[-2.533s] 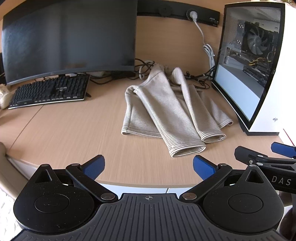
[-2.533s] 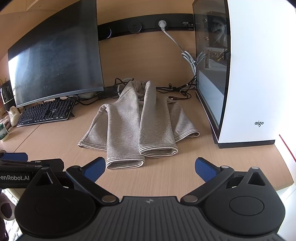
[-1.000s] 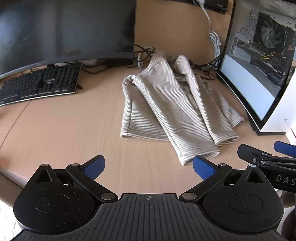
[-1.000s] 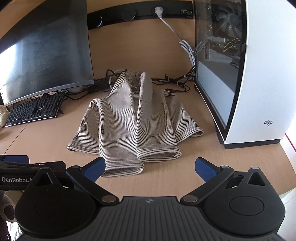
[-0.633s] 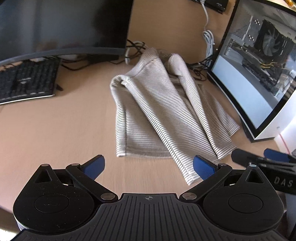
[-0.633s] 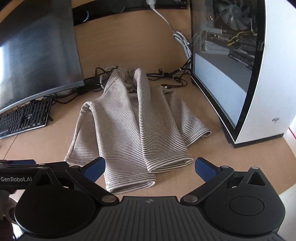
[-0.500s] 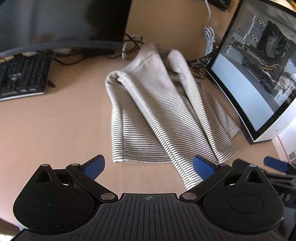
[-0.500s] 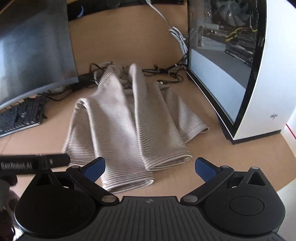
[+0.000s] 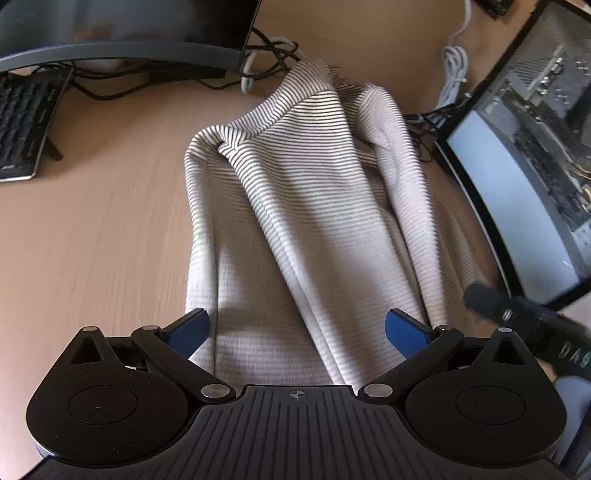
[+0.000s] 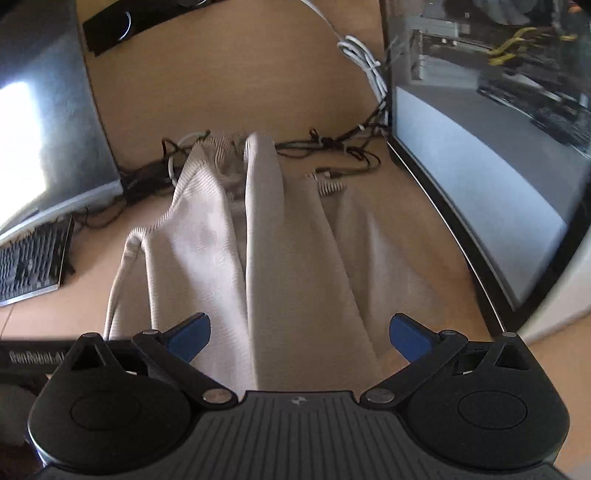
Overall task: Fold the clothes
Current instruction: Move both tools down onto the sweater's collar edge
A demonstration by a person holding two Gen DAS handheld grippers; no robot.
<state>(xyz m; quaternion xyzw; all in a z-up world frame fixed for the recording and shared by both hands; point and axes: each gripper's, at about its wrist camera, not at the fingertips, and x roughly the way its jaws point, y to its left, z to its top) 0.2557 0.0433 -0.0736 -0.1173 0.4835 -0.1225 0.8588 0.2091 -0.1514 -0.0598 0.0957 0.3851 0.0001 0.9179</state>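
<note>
One striped garment (image 9: 314,206) lies on one worktop (image 9: 92,229). Also there: one monitor (image 9: 122,33), one keyboard (image 9: 22,125), one computer case (image 10: 491,147), and two hand-held grippers, the left hand-held gripper (image 9: 295,330) and the right hand-held gripper (image 10: 299,334).

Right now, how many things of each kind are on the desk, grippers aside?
Striped garment: 1
Monitor: 1
Keyboard: 1
PC case: 1
Total: 4, plus tangled cables too bunched to count.
</note>
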